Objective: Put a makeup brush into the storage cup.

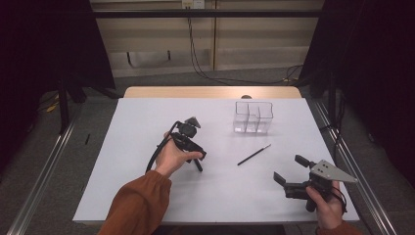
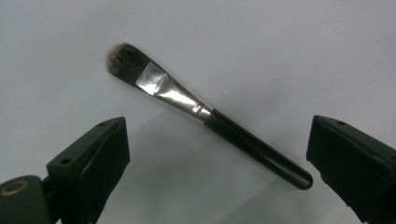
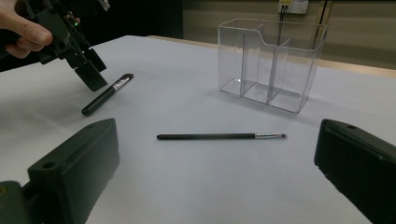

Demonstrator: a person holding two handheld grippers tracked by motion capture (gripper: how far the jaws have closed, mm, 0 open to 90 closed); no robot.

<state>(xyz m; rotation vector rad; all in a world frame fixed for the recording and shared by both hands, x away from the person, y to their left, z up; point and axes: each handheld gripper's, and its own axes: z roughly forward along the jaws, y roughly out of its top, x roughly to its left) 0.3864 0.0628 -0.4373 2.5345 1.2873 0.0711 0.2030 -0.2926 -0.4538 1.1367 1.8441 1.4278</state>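
Two brushes lie on the white worktop (image 1: 147,196), neither yet inside the clear organizer (image 1: 252,117), whose compartments look empty. Well to the organizer's left, the left tongs (image 1: 195,159) tilt down over the short, thick brush (image 2: 205,114), jaws spread wide on either side of its handle without touching it; a grasp looks imminent but is not made. In front of the organizer, nearer the person, the thin brush (image 1: 254,154) lies alone. Nearer the person still, to the organizer's right, the right tongs (image 1: 289,170) hover with jaws apart, holding nothing. By my judgement, nothing is stowed; picking up and placing both brushes remains.
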